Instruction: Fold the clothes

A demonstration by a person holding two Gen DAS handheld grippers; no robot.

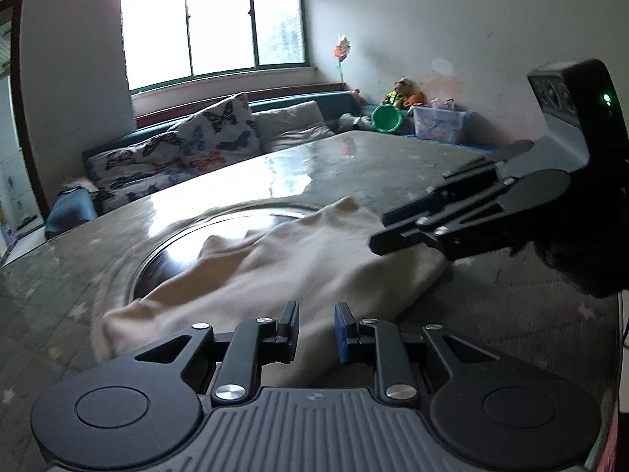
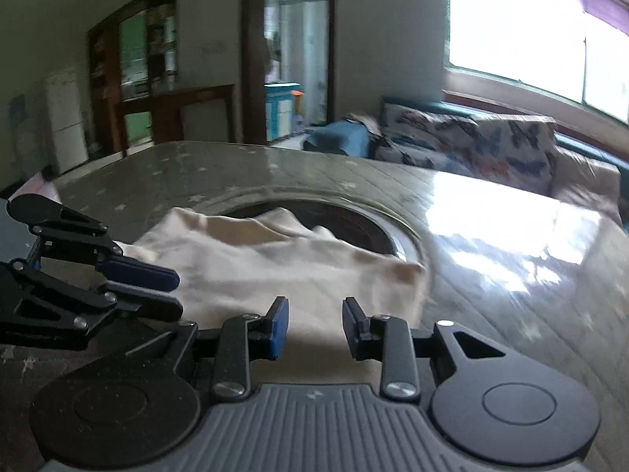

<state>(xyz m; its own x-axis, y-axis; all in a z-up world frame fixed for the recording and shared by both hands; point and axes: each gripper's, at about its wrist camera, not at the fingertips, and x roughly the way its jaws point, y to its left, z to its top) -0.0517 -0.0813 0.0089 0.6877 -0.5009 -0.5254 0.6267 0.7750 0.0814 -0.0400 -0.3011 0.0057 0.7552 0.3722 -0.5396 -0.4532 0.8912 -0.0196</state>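
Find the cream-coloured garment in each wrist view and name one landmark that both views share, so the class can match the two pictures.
Left wrist view: the cream garment lies mid-frame on the table, ahead of the left gripper, with the right gripper at its right side.
Right wrist view: it lies centre-left, ahead of the right gripper.
Shared landmark: the butterfly-print cushion.
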